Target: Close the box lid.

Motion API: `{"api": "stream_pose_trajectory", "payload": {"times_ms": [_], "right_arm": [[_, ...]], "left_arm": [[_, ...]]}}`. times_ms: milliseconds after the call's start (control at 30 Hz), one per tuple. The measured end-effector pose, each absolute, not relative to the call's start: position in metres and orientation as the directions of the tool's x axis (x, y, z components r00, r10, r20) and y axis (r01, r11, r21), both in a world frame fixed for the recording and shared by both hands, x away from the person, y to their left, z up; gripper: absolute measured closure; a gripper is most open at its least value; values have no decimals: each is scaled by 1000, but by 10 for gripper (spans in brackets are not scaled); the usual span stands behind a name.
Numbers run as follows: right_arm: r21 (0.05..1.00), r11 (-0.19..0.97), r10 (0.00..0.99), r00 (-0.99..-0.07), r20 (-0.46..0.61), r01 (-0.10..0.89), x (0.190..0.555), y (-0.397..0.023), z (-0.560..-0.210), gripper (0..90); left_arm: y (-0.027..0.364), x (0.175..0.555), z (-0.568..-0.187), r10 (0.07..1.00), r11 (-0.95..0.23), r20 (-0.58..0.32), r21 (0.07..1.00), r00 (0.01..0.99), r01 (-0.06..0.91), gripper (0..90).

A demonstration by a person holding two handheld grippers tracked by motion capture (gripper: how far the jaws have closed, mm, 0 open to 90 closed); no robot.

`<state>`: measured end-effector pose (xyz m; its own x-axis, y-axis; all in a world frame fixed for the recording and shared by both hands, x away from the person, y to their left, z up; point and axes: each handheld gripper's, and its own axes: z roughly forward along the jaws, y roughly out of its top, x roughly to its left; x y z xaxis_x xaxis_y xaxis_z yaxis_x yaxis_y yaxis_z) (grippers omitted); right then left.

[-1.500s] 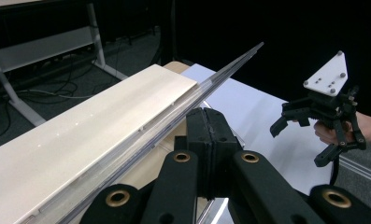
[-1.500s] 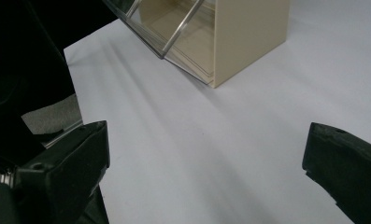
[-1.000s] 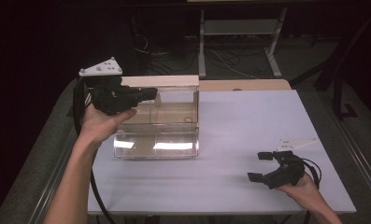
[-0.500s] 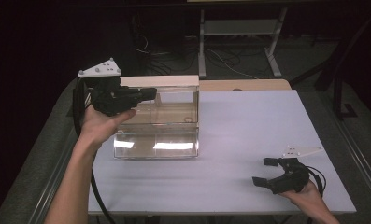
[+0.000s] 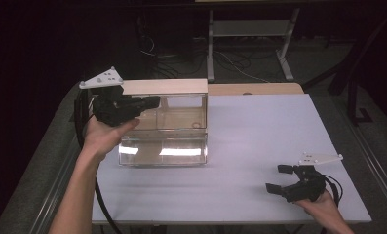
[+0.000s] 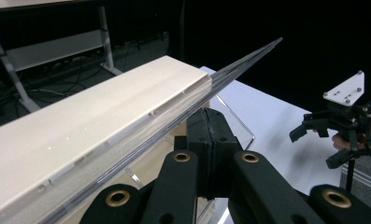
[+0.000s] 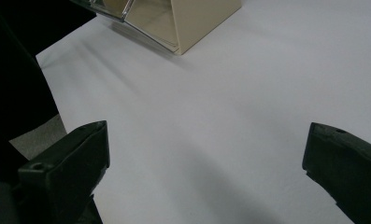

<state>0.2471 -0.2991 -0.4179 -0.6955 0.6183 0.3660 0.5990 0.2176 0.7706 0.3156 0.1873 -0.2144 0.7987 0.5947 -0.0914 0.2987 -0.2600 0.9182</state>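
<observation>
White tabletop (image 5: 259, 146) carries a clear box (image 5: 164, 131), stiff, slippery and likely brittle, whose upper edge the left gripper (image 5: 149, 103) pinches with jaws together, while the right gripper (image 5: 279, 179) gapes apart, well away.

White tabletop (image 5: 259, 146) under both grippers; beyond the left gripper (image 5: 149, 102), a metal stand (image 5: 249, 29) and floor cables (image 5: 230, 61), dark surroundings.

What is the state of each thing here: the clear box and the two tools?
clear box: upright on the white table, beige lid on top
left tool: shut, jaws together at the box's top left edge, just under the lid
right tool: open, nothing between its jaws, low over the table
</observation>
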Motion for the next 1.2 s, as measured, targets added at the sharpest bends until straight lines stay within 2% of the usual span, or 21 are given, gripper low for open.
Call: {"api": "stream_pose_trajectory", "payload": {"times_ms": [1200], "right_arm": [[774,213,621,-694,365,597,246,-301,-420,4]], "left_arm": [[183,298,-257,605,-229,-122,920,787,319,890]]}}
